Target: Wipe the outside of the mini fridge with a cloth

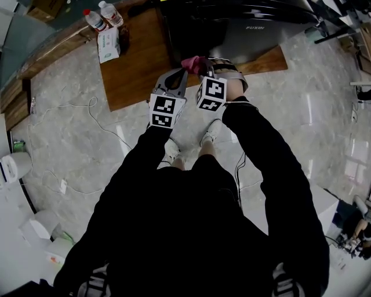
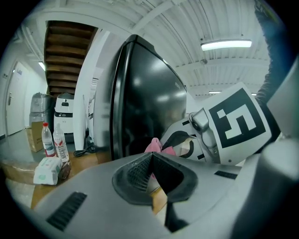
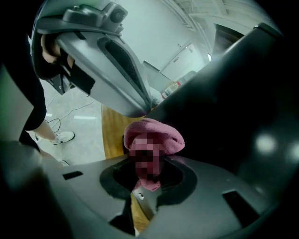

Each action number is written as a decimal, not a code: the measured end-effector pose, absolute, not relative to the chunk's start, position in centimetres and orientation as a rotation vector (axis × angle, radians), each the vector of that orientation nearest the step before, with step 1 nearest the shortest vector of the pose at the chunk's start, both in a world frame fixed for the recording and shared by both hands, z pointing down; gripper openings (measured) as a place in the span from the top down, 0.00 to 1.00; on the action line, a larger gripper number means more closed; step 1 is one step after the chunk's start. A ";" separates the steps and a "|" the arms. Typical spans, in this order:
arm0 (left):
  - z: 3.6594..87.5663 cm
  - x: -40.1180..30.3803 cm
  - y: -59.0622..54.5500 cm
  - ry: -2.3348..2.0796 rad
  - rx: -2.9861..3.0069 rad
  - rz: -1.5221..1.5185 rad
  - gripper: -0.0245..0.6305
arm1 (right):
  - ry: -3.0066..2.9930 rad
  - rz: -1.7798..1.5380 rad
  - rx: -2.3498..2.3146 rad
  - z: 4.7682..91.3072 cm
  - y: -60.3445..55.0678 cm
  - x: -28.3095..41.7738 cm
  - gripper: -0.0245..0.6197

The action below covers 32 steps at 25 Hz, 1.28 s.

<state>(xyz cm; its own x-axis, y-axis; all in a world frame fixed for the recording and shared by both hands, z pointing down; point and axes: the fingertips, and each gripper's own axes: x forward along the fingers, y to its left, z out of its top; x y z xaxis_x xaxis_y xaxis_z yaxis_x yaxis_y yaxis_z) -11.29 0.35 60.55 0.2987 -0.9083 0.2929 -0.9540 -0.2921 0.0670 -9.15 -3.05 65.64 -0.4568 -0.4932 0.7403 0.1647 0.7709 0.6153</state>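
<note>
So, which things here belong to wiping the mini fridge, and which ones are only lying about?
Belong to the job:
mini fridge
pink cloth
right gripper, holding it

Only lying about:
two water bottles
tissue pack
white cable

Head cam: sits up top, points nearly straight down past wearer's black sleeves (image 1: 272, 162). Widest shot: marble floor (image 1: 69, 151), wooden surface (image 1: 133, 69), mini fridge (image 1: 243, 29) cut off at top edge.

Left gripper (image 2: 152, 155) cam: low, close to fridge's black door, looks along fingers (image 2: 137, 172), tilted up so ceiling light (image 2: 225, 45) is in shot.

Right gripper (image 3: 147, 161) cam: closer still, rolled sideways, fridge fills right half.

Shared: fridge, wooden surface, pink cloth (image 3: 154, 135) in all three. Water bottles (image 1: 103, 17) in head and left cams. Each gripper cam catches other gripper.
</note>
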 end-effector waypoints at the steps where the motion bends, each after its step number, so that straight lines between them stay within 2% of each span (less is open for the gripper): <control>1: 61.4 -11.4 0.1 -1.710 2.325 0.302 0.95 | -1.900 -0.765 0.239 66.6 -3.2 -9.2 0.82; 21: 72.0 -12.6 -1.0 -1.693 2.082 0.365 0.95 | -1.833 -0.645 0.054 78.1 -3.3 -9.0 0.82; 26: 71.0 -13.1 -0.8 -1.709 2.066 0.293 0.95 | -1.867 -0.632 0.068 78.3 -3.3 -9.1 0.82; 32: 65.7 -12.5 1.6 -1.713 2.162 0.256 0.95 | -1.972 -0.677 0.233 72.3 -1.8 -7.2 0.82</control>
